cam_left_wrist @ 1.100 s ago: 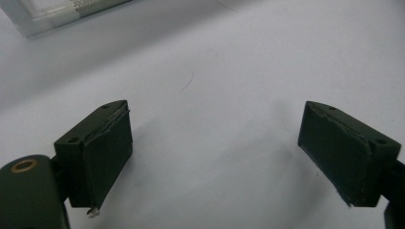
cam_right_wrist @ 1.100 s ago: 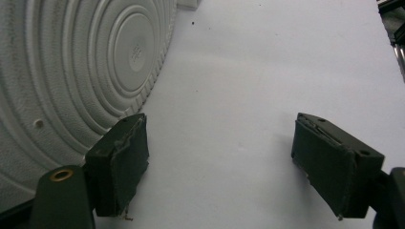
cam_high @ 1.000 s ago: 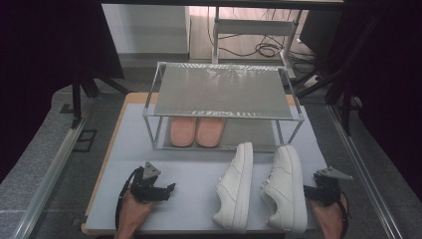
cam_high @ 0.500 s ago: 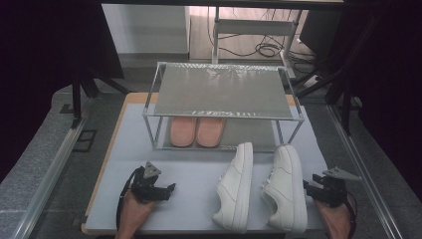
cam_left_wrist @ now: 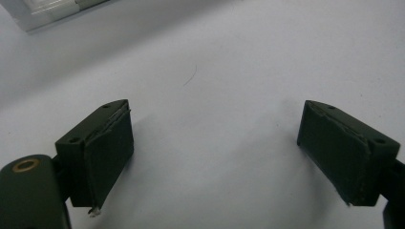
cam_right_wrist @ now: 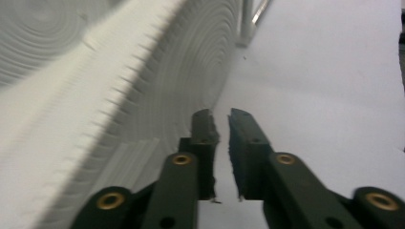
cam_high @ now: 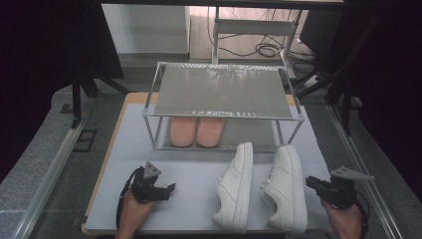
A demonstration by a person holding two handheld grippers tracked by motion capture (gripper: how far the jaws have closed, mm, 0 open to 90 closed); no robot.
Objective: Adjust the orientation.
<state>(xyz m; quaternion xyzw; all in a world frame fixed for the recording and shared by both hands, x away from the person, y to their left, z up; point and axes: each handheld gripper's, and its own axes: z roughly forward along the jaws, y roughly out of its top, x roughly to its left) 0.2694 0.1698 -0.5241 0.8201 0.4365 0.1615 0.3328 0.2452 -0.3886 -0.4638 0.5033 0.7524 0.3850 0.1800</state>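
Observation:
Two white sneakers lie on the white mat point(cam_high: 189, 169), the left sneaker point(cam_high: 236, 186) and the right sneaker point(cam_high: 286, 189), toes toward the rack. My right gripper point(cam_high: 311, 181) is just right of the right sneaker and points at it. Its jaws point(cam_right_wrist: 222, 117) have just been closing and now stand shut with nothing between them, beside the sneaker's ribbed sole point(cam_right_wrist: 119, 86). My left gripper point(cam_high: 169, 189) rests at the front left of the mat. Its jaws point(cam_left_wrist: 215, 138) are wide open over bare mat.
A metal two-tier rack point(cam_high: 224, 89) stands at the back of the mat with a pair of pink slippers point(cam_high: 196, 130) on its lower shelf. One rack leg point(cam_right_wrist: 246, 24) shows ahead of the right gripper. Dark stands and cables lie beyond the table.
The right gripper has lifted a little beside the right sneaker and its jaws have closed. The left gripper and both sneakers have stayed put.

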